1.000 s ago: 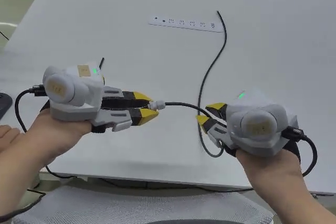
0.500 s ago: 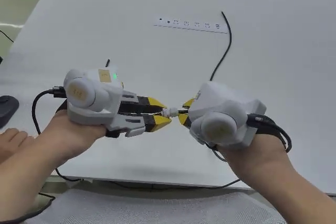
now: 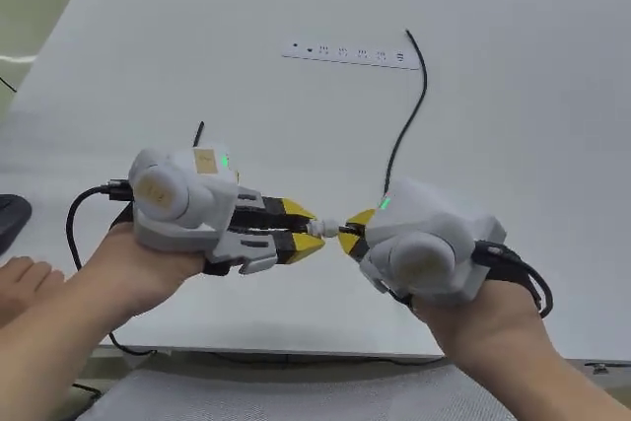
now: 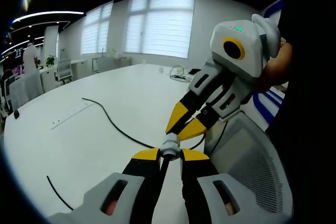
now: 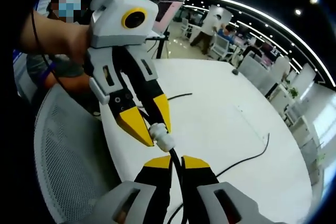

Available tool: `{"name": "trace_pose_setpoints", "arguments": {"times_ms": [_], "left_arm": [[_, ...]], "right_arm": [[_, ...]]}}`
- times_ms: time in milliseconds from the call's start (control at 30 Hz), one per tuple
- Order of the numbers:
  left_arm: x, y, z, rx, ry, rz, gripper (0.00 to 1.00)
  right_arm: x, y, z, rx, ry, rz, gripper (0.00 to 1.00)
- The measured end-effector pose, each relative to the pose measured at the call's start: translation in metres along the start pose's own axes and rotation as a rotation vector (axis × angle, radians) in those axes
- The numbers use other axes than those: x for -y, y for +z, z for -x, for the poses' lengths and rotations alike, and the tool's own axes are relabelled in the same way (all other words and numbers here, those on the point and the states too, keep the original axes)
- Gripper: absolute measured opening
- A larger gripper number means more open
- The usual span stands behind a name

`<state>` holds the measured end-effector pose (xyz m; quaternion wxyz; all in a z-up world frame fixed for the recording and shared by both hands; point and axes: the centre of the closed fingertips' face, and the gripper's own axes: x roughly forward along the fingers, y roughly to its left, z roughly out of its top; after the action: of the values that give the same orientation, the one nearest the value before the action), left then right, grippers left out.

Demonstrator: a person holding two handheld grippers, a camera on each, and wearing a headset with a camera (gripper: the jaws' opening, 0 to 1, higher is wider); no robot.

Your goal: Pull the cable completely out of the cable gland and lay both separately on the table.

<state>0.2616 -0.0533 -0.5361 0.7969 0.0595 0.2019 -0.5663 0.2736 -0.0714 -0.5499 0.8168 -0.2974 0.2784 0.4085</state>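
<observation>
While both grippers meet above the table's (image 3: 513, 96) near edge, the left gripper (image 3: 312, 230) is clamped on the white gland (image 3: 320, 229). At the gland's 3 o'clock, the right gripper (image 3: 351, 230) pinches the black cable (image 3: 405, 129), which trails toward 12 o'clock across the table.

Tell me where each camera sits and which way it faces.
Head view: on the headset, looking forward and down at the table; left hand and right hand hold the left gripper and right gripper.
Left gripper view: on the left gripper, facing along its jaws, shut on the cable gland; right hand shows.
Right gripper view: on the right gripper, facing along its jaws, shut on the cable; left hand shows.
Both gripper views share the cable gland.
</observation>
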Motion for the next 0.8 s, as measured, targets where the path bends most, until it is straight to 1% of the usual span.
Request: {"name": "trace_pose_setpoints", "arguments": {"times_ms": [67, 200, 267, 300, 333, 400, 433, 567, 667, 767, 800], "left_arm": [[-0.002, 0.001, 0.001, 0.003, 0.003, 0.001, 0.15], [-0.002, 0.000, 0.003, 0.003, 0.004, 0.000, 0.15], [-0.002, 0.000, 0.003, 0.002, 0.005, 0.000, 0.15], [-0.002, -0.001, 0.004, 0.001, 0.006, 0.000, 0.15], [-0.002, -0.001, 0.004, 0.000, 0.007, 0.000, 0.15], [-0.003, -0.002, 0.005, 0.002, 0.011, 0.004, 0.15], [-0.003, -0.003, 0.005, 0.002, 0.013, 0.005, 0.15], [-0.003, -0.004, 0.006, 0.001, 0.016, 0.007, 0.15], [-0.003, -0.003, 0.006, 0.003, 0.018, 0.009, 0.15], [-0.003, -0.002, 0.005, 0.005, 0.019, 0.008, 0.15], [-0.003, -0.002, 0.005, 0.005, 0.019, 0.009, 0.15]], "right_arm": [[0.003, -0.002, 0.000, 0.000, -0.010, -0.018, 0.01], [0.007, -0.009, 0.000, -0.003, -0.014, -0.063, 0.00], [0.007, -0.014, 0.000, -0.001, -0.008, -0.115, 0.00], [0.006, -0.016, -0.001, 0.008, 0.006, -0.174, 0.00], [0.008, -0.019, 0.000, 0.007, 0.000, -0.205, 0.00], [0.012, -0.024, -0.001, 0.009, -0.004, -0.211, 0.00], [0.013, -0.028, -0.001, 0.004, -0.006, -0.244, 0.00], [0.017, -0.037, -0.001, 0.008, -0.017, -0.297, 0.00], [0.021, -0.044, -0.001, 0.018, -0.024, -0.392, 0.00], [0.026, -0.056, -0.002, 0.007, -0.037, -0.448, 0.01], [0.027, -0.057, -0.002, 0.005, -0.039, -0.454, 0.01]]}}
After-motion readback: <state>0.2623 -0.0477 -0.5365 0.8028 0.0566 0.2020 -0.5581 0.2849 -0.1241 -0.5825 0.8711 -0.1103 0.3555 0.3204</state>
